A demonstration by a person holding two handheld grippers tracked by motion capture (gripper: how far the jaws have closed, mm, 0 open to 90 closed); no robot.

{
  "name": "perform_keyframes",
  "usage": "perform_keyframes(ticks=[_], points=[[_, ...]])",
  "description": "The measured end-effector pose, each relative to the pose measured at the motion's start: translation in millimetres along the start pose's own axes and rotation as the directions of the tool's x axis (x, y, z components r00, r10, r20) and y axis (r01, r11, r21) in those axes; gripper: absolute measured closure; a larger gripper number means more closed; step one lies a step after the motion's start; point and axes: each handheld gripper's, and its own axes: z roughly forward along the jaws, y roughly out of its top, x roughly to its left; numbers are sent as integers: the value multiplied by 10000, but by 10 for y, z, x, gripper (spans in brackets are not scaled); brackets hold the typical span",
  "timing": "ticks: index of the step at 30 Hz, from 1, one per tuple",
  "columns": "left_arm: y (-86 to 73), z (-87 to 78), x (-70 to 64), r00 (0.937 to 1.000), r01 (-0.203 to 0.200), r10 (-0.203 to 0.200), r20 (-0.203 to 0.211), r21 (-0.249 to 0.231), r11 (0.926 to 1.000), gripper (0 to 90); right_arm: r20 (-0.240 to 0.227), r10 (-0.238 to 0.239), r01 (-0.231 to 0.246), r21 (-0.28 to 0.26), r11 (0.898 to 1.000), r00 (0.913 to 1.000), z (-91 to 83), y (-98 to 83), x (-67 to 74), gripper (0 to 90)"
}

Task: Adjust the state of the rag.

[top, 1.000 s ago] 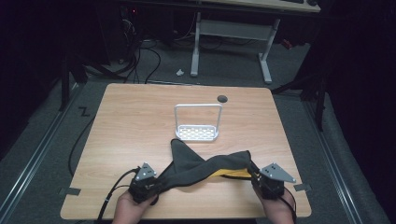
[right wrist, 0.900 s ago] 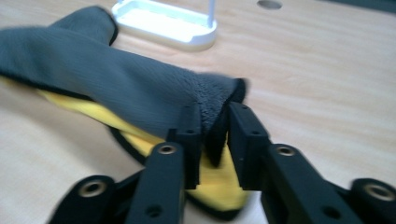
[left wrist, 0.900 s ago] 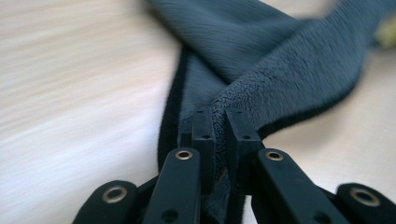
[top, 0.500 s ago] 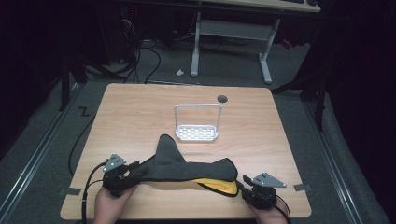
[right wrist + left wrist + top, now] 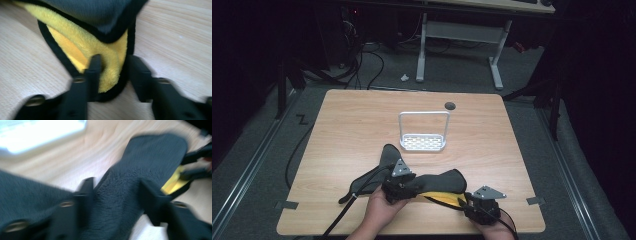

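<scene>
both grippers' jaws closing around dark cloth [image 5: 432, 181] on table [image 5: 352, 125].

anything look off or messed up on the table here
Nothing is spilled or damaged. The dark cloth lies bunched and twisted near the front edge of the table, with its yellow lining peeking out at one end by the right gripper. The white rack stands upright and apart from it.

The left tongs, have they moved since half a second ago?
Yes. In the high view the left tongs have shifted right, toward the table's middle, now below the white rack rather than off to its left.
</scene>
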Motion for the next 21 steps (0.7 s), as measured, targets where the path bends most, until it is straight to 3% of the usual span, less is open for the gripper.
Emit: perform_keyframes(ticks=[2,4,6,7,9,12,14,17,21], points=[[-34,-72,-11,9996,-66,74,267,-296,9995,822,159,-30,30,-23,10000,9999,4,7,-26,811],[-71,-176,-35,9964,35,18,846,-616,9981,847,569,-78,84,-101,9999,9983,40,37,-86,832],[-133,-281,-121,9906,-178,305,1336,-952,9953,849,1073,-181,197,-143,9997,9941,113,110,-187,836],[-175,-325,-173,9874,-422,568,1477,-997,9941,850,1211,-3,29,-218,9998,9926,160,156,-256,835],[-273,-356,-253,9831,-573,688,1699,-720,9958,850,1557,9,39,-309,9995,9878,263,258,-399,835],[-423,-315,-305,9824,-738,763,1704,-211,9971,851,1751,286,-211,-449,9988,9841,421,416,-634,837],[-487,-256,-278,9822,-373,376,1840,-47,9993,851,1717,460,-372,-542,9978,9841,519,508,-743,836],[-489,-157,-259,9819,-102,86,1890,78,9999,844,2025,334,-229,-539,9983,9787,641,643,-797,810],[-424,-39,-236,9838,111,-146,1789,205,9997,828,2282,261,-186,-351,9992,9733,678,721,-787,683]])
